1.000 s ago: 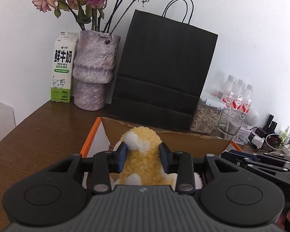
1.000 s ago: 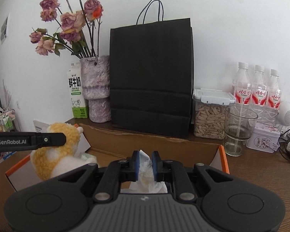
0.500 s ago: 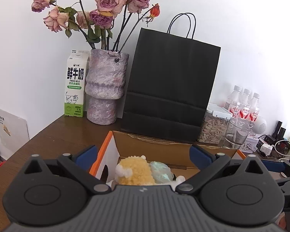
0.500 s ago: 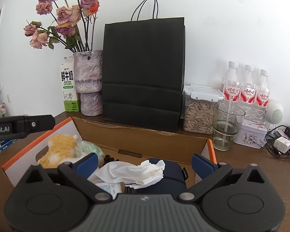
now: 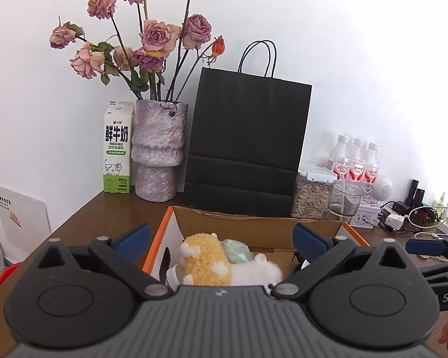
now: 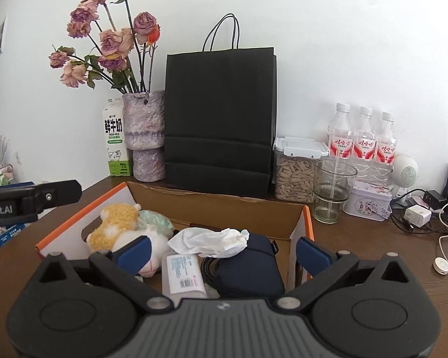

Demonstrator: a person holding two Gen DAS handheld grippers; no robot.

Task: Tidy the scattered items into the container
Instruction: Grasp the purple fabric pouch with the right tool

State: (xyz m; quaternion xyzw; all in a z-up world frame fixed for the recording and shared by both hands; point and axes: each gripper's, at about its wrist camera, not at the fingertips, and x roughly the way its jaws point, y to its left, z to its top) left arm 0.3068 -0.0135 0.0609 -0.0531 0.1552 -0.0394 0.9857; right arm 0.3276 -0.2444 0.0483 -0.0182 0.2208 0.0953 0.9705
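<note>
Two grippers: both stand with jaws wide apart and nothing between them, poised at the near edge of a cardboard box.

Left wrist view, gripper: the left gripper (image 5: 221, 240) fills the lower frame, its blue pads spread to either side and clear of everything.
Left wrist view, container: the cardboard box (image 5: 254, 223) sits at lower centre on the brown surface (image 5: 83, 223), just ahead of the spread pads.
Left wrist view, contents: a yellow-and-white plush toy (image 5: 206, 261) lies inside the box at its left end, a pale green bundle (image 5: 236, 250) touching it behind.
Left wrist view, backdrop: a black paper bag (image 5: 248, 146) stands upright against the wall behind the box, out of play.

Right wrist view, gripper: the right gripper (image 6: 222, 253) also gapes, empty, over the near rim of the box.
Right wrist view, contents: a crumpled white tissue (image 6: 209, 240) rests on a dark blue pouch (image 6: 254, 265) at centre frame, a labelled white packet (image 6: 182, 276) beside them, the plush at left.
Right wrist view, stray item: a small white round object (image 6: 441, 265) on a cable lies on the surface at right of frame, outside the box.

Key relation: that object lies to the right of the right gripper, which appears the nearer of the two; whether it belongs to the task cannot be told.
</note>
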